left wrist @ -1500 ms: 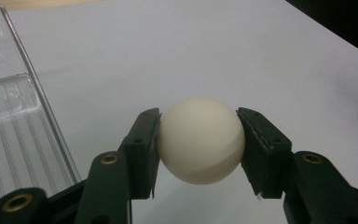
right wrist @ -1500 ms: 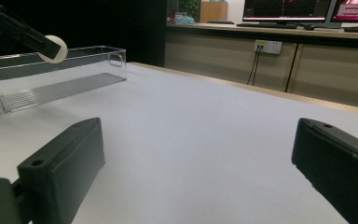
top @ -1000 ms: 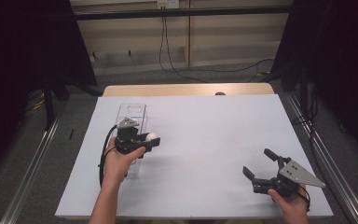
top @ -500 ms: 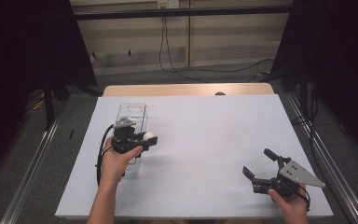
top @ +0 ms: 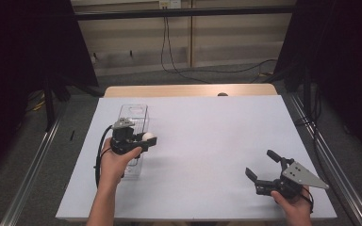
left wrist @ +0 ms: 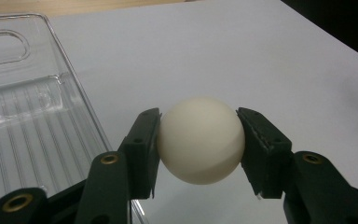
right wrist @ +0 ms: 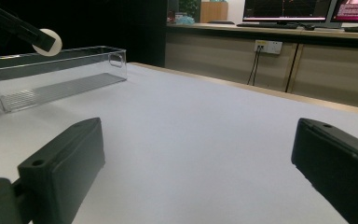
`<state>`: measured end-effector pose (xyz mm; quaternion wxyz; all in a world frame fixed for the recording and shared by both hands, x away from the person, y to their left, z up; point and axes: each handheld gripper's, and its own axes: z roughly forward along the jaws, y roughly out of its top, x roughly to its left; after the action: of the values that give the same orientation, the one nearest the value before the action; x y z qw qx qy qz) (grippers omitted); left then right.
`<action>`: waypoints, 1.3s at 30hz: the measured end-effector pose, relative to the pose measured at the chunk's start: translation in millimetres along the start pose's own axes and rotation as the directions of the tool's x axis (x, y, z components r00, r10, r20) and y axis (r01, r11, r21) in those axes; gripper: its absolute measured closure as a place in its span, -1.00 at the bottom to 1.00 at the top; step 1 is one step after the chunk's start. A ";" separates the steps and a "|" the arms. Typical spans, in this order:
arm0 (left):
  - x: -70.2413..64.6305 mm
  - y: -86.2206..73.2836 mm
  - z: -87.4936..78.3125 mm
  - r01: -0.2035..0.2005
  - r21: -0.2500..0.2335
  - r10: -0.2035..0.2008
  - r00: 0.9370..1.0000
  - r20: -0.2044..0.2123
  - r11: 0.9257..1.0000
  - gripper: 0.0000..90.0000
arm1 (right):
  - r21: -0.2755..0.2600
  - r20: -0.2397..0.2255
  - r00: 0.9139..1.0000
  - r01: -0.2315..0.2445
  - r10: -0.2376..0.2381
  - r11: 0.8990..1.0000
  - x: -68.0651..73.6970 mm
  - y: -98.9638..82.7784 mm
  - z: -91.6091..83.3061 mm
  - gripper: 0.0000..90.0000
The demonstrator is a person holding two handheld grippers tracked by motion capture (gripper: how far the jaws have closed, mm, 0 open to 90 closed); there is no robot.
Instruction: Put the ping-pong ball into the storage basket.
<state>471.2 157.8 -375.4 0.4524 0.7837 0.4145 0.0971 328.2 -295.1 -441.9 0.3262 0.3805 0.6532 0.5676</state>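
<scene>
The left gripper [left wrist: 200, 154] clamps the white ball [left wrist: 200, 140] just beside the clear bin's [top: 133, 113] right wall (long axis running away); the right gripper [top: 263, 169] rests wide open, well apart.

Lab: black curtains [top: 23, 70]; computer monitors [right wrist: 286, 9]; white table [top: 207, 141]

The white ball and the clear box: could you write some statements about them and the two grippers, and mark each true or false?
1. The left gripper is shut on the white ball. True.
2. The ball lies on the floor of the clear box. False: it is held in the jaws, beside the box's wall.
3. The right gripper holds a second ball. False: its jaws are open and empty.
4. The clear box has nothing in it. True.
</scene>
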 end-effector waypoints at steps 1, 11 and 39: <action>-0.1 -0.2 -0.1 0.006 -0.005 -0.006 1.000 -0.002 1.000 0.14 | 0.000 -0.001 1.000 -0.001 0.001 1.000 -0.1 0.0 0.0 -0.96; 3.9 -0.5 -3.9 0.004 -0.006 -0.004 1.000 -0.009 1.000 0.14 | 0.001 -0.003 1.000 0.002 -0.002 1.000 -0.1 0.0 0.2 -0.95; 11.4 -1.5 -11.2 0.015 -0.006 -0.015 0.999 -0.037 1.000 0.14 | 0.005 -0.008 1.000 -0.001 0.001 1.000 -0.2 -0.4 1.0 -0.95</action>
<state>471.7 173.6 -372.7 0.4477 0.7773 0.4282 0.1094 329.2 -294.8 -442.5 0.3223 0.3797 0.6557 0.5675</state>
